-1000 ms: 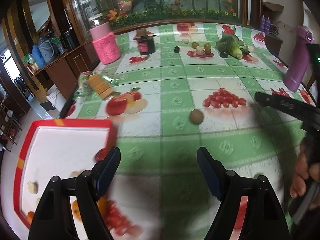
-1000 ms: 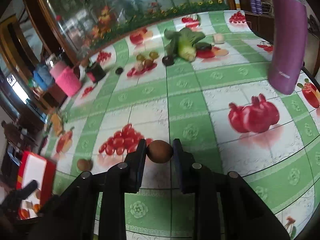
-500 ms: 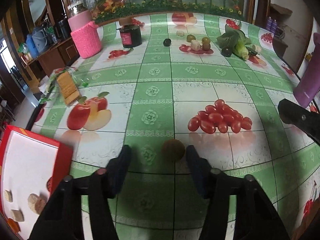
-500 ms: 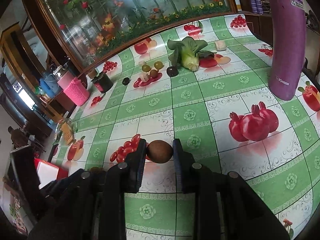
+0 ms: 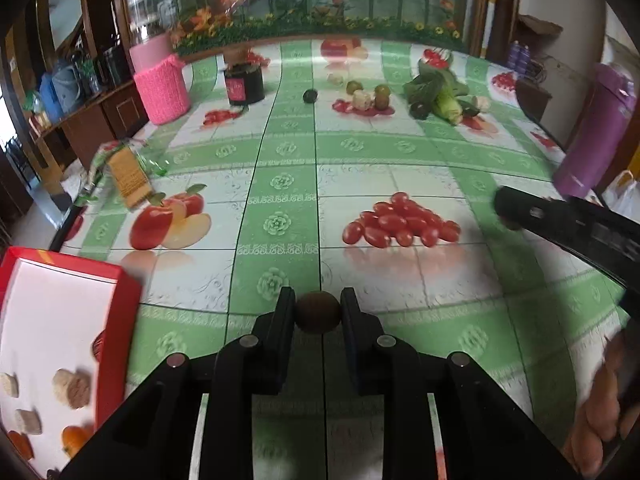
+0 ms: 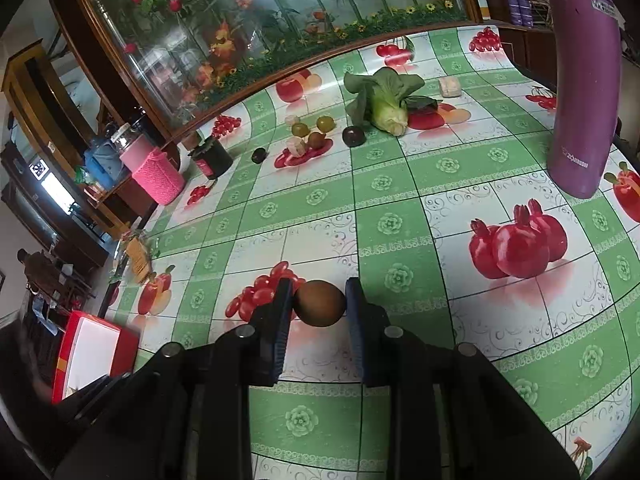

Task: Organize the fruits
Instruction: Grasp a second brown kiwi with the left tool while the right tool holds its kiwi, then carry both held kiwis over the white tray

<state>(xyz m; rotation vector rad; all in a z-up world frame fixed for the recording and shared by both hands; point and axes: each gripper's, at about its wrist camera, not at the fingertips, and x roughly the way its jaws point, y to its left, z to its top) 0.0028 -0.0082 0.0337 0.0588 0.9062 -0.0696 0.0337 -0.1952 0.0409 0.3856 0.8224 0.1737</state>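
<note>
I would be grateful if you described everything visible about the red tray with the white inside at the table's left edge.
The shallow rectangular red tray has a raised red rim and a plain white floor, cardboard or plastic by the look. It sits flat at the left edge of the green checked tablecloth. Inside lie several small pale beige chunks and an orange fruit, partly cut off by the frame. No gripper touches it.

Both matte black plastic two-finger grippers, left [image 5: 318, 312] and right [image 6: 319, 305]: angular linkage arms, round silver pivot screws, flat finger pads [image 6: 353, 312] edged blue on right unit.
</note>
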